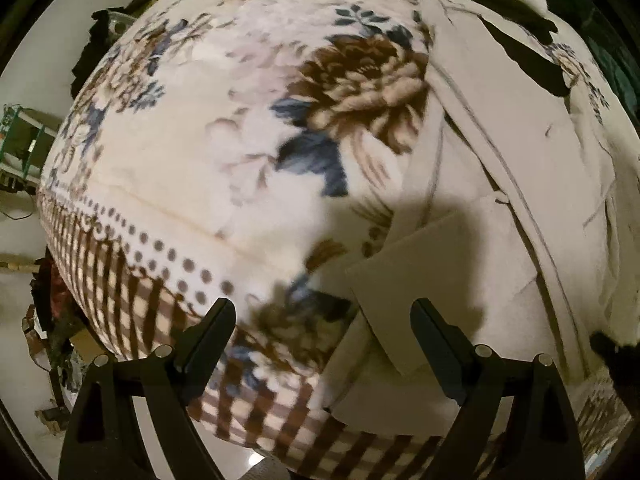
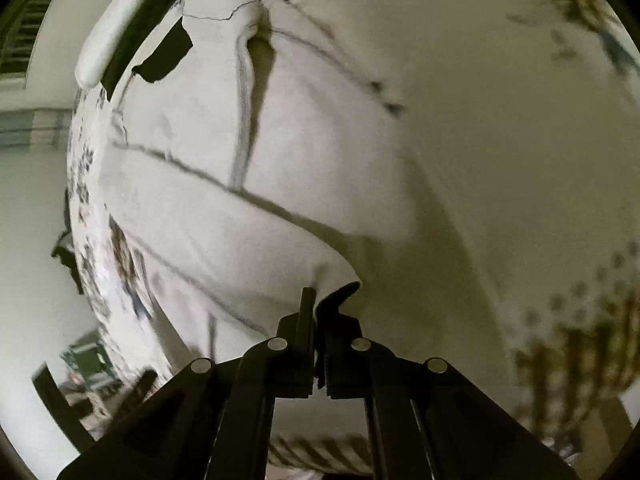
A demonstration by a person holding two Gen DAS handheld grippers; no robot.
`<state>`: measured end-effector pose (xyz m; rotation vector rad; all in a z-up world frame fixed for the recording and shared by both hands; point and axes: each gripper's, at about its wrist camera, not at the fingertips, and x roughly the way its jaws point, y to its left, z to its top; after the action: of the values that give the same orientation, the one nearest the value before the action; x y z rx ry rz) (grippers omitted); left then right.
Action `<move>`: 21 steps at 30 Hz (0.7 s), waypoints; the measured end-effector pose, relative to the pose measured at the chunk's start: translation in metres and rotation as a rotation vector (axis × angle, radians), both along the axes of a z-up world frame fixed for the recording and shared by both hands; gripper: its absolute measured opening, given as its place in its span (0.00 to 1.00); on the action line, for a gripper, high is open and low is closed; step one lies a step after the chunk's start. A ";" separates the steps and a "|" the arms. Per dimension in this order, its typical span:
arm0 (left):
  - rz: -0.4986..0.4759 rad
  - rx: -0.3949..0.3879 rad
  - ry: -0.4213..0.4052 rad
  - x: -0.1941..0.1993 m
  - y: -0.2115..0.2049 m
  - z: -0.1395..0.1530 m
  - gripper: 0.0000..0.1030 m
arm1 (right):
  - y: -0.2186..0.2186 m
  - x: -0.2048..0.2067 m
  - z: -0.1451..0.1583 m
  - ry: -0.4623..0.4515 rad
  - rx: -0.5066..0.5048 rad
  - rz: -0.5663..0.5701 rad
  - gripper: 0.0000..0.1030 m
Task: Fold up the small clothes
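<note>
A pale beige garment (image 1: 472, 184) with dark seam lines lies on a floral blanket (image 1: 224, 132), along the right of the left wrist view. A folded flap of it lies close in front of my left gripper (image 1: 324, 320), which is open and empty just above the blanket. In the right wrist view the same garment (image 2: 248, 184) fills the middle. My right gripper (image 2: 320, 300) is shut on a pinched edge of the garment and lifts it, so the cloth drapes away from the fingers.
The blanket has a brown checked border (image 1: 132, 304) at the near edge, with pale floor and clutter (image 1: 44, 320) beyond on the left. Black cloth pieces (image 1: 520, 60) lie at the garment's far end, and also show in the right wrist view (image 2: 160, 52).
</note>
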<state>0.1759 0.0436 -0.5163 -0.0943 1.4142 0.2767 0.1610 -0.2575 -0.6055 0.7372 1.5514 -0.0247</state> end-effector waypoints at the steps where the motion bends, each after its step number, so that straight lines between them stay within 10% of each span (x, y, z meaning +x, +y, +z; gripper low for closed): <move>1: -0.004 -0.006 0.004 0.004 0.000 -0.003 0.87 | -0.005 -0.010 0.006 0.006 -0.012 0.006 0.03; 14: -0.030 -0.093 0.060 -0.010 -0.001 -0.021 0.87 | -0.027 -0.045 -0.005 0.100 -0.081 0.062 0.04; 19: -0.037 -0.178 0.066 -0.022 0.009 -0.029 0.87 | -0.053 -0.049 0.008 0.067 -0.067 0.033 0.47; 21: -0.049 -0.276 0.097 -0.028 0.013 -0.040 0.87 | -0.069 -0.058 0.006 0.089 -0.044 0.009 0.48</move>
<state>0.1478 0.0564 -0.5565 -0.2751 1.5429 0.0440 0.1035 -0.3270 -0.5998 0.7022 1.6337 -0.0853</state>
